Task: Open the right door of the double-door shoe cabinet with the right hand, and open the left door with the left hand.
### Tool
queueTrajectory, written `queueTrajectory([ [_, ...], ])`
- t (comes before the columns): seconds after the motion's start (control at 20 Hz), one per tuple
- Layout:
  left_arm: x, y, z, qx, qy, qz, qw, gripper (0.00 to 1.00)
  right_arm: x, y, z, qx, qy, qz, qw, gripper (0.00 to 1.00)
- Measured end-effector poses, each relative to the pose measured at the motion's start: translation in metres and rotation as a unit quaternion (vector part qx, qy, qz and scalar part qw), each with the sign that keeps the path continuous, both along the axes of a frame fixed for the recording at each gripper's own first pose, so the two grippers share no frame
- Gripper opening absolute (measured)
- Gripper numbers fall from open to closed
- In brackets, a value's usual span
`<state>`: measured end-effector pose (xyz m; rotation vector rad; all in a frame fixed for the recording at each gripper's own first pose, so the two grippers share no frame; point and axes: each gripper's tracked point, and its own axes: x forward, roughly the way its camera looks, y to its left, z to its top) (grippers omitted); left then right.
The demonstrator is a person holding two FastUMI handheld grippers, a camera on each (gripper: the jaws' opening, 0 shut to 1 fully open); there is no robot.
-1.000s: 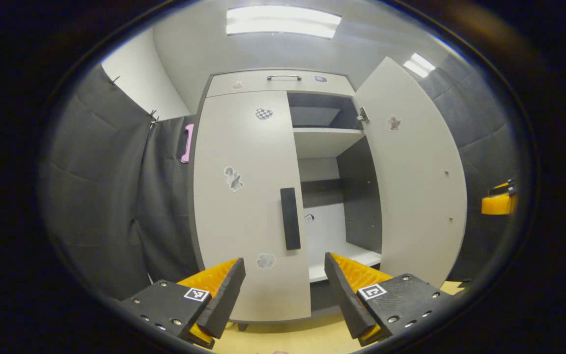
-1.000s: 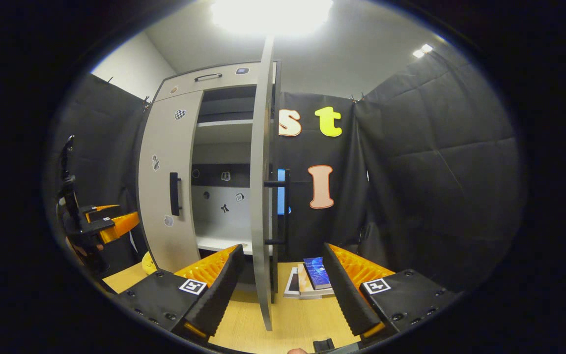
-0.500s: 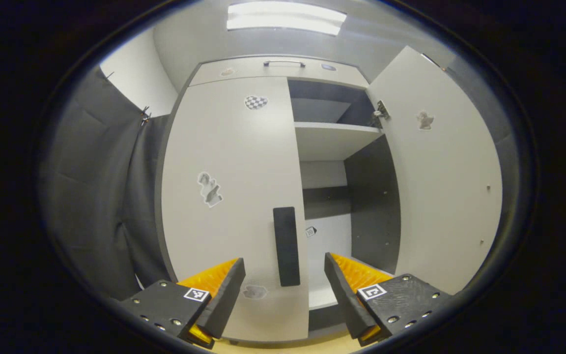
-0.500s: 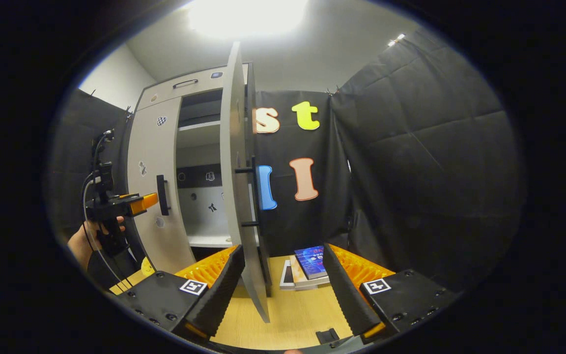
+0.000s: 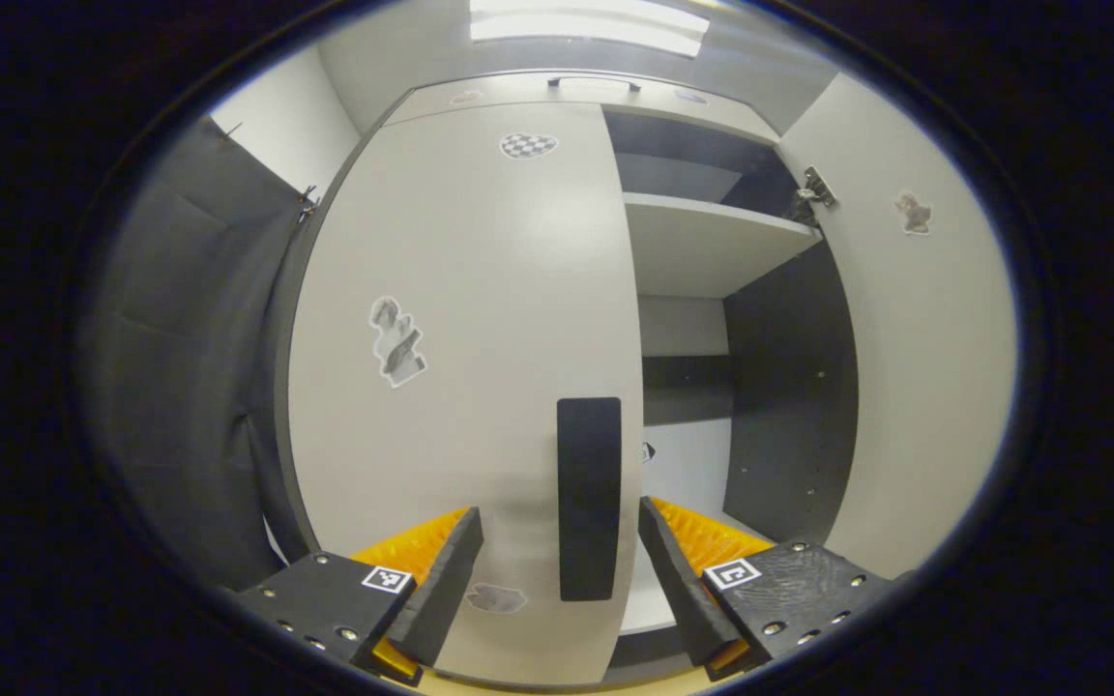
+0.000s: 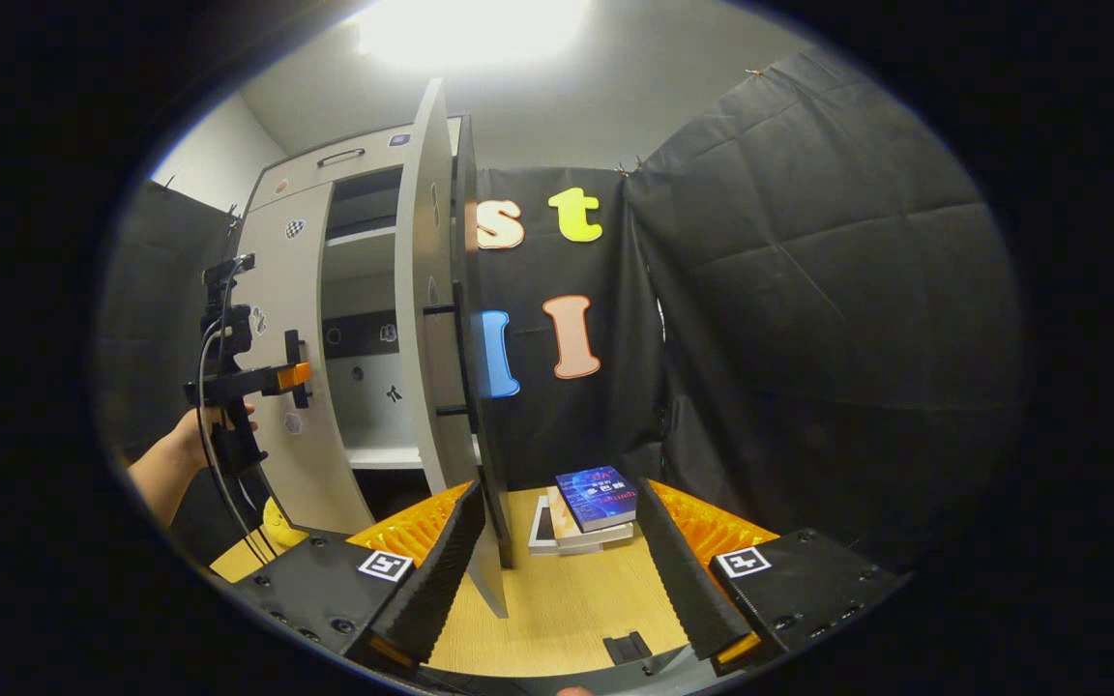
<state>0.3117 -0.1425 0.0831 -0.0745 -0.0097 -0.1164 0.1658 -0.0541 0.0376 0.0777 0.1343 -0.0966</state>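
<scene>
Fingers of the left gripper (image 5: 557, 570) are spread wide, one on each side of the black handle (image 5: 588, 498) of the left door (image 5: 460, 319). The handle sits in the gap so the fingers can close on it and pull. They are not pressing on it yet, I think, because there is space on both sides. In the right gripper view, the left gripper (image 6: 291, 375) is right at that handle, held by a hand (image 6: 214, 425).

The left door is flat against the shoe cabinet (image 5: 692, 242), not opened. The right door (image 6: 431, 319) stands swung out, so that half of the job looks done. The right gripper (image 6: 557, 580) is also spread wide and holds nothing. It hangs near the bottom corner of the right door, off its bar handle (image 6: 455, 358).

Some things are hard to see. The left door hides what is behind it. The bottom of the cabinet is cut off in the left gripper view. The top shelf (image 5: 712, 242) looks bare, but its dark back corner is hard to make out. Some books (image 6: 586, 507) lie stacked on the wooden surface (image 6: 567, 609). A yellow thing (image 6: 277, 527) peeks out low by the cabinet, and I cannot tell what it is.
</scene>
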Motion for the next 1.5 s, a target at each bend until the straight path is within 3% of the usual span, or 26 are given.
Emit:
queueTrajectory([
  [0.1,0.004,-0.001,-0.003,0.002,0.007,0.003,1.000,0.94,-0.003,-0.001,-0.001,0.002,0.003,-0.001,1.000,0.98],
  [0.2,0.012,0.000,-0.005,0.006,0.008,0.009,1.000,0.74,-0.005,0.000,-0.003,0.006,0.006,-0.001,1.000,0.98],
  [0.3,0.015,-0.003,-0.010,0.007,0.018,0.007,1.000,0.74,-0.006,-0.001,-0.001,0.005,0.005,-0.006,1.000,0.98],
  [0.4,0.015,-0.007,-0.015,-0.002,0.028,0.004,1.000,0.52,-0.004,0.000,-0.001,0.004,0.004,-0.005,1.000,0.98],
  [0.5,0.015,-0.017,-0.014,-0.016,0.025,-0.010,1.000,0.41,-0.005,0.003,-0.001,0.006,0.003,-0.001,1.000,0.98],
  [0.6,0.013,-0.016,-0.017,-0.003,0.030,0.000,1.000,0.29,-0.004,0.004,0.000,0.006,0.002,0.003,1.000,0.98],
  [0.85,0.004,-0.014,-0.018,-0.013,0.034,-0.027,0.999,0.27,-0.004,0.014,0.000,0.003,-0.001,0.021,1.000,0.98],
  [1.05,0.001,-0.008,-0.020,-0.010,0.037,-0.035,0.999,0.18,-0.005,0.032,-0.002,0.012,0.000,0.049,0.999,0.93],
  [1.1,-0.002,-0.008,-0.020,-0.007,0.037,-0.035,0.999,0.19,-0.005,0.036,-0.002,0.012,0.000,0.057,0.998,0.98],
  [1.5,-0.004,0.005,-0.014,-0.016,0.036,-0.051,0.998,0.17,0.011,0.076,0.007,0.012,-0.010,0.104,0.995,0.98],
])
